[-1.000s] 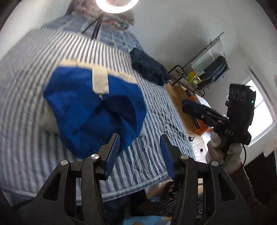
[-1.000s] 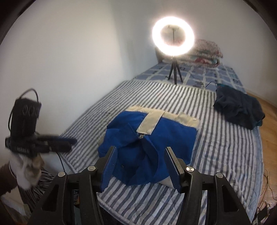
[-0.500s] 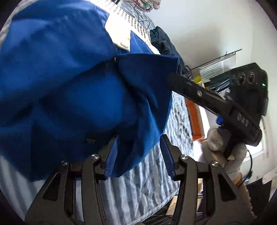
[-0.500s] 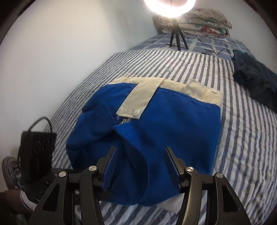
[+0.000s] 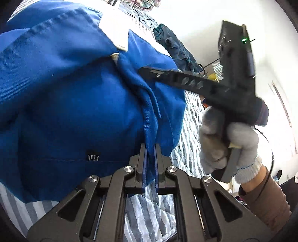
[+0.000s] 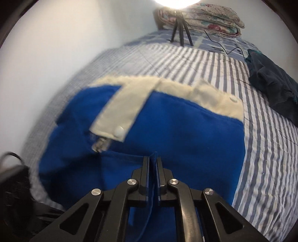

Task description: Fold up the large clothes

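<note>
One blue garment [image 6: 177,134] with cream trim is spread on the striped bed [image 6: 270,167]; one dark garment [image 6: 273,89] is bunched at the bed's far right. Two grippers are seen: left gripper [image 5: 150,163] and right gripper [image 6: 153,173], each with jaws pressed together, pinching a fold of blue cloth at the near edge. One gloved hand [image 5: 229,145] is seen holding the right gripper in the left wrist view. One size tag [image 5: 93,157] is sewn on the cloth.

Against the earlier frames, both pairs of jaws have just been closing, from spread apart to clamped on the fabric; the garment is now viewed closer.

One ring light tripod [image 6: 179,24] and folded floral bedding [image 6: 204,16] are at the bed's head. White walls are seen, a window [image 5: 283,104] at right.
</note>
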